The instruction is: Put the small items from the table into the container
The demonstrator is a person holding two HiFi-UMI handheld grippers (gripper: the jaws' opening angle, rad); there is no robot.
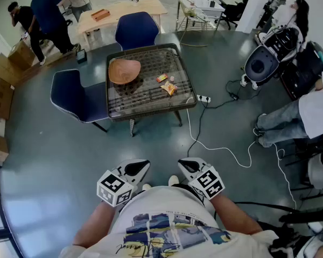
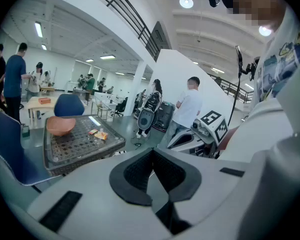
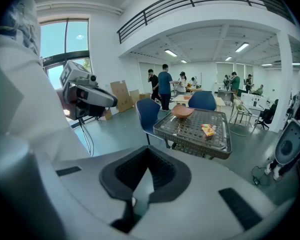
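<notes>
Wicker-grid table (image 1: 145, 93) bears a rounded brown bowl (image 1: 124, 70); left gripper (image 1: 141, 165), right gripper (image 1: 184, 164) jaws closed.

Glossy grey floor (image 1: 54, 160); blue chairs (image 1: 78, 93); strip lights (image 3: 171, 53) overhead.

Table (image 1: 151, 113), upper centre of the head view: dark brown woven lattice, black rim. Container (image 1: 124, 70): plain terracotta orange. Small items (image 1: 168, 88): orange and yellow wrappers (one shows red). Chairs (image 1: 75, 93): navy blue. Floor (image 1: 54, 160): glossy grey-teal. Cable (image 1: 226, 150): white. Left gripper (image 1: 135, 169) and right gripper (image 1: 187, 165), lower centre: pale grey shells, black pads (image 2: 135, 174). Marker cubes (image 1: 114, 188): black-and-white square patterns.
</notes>
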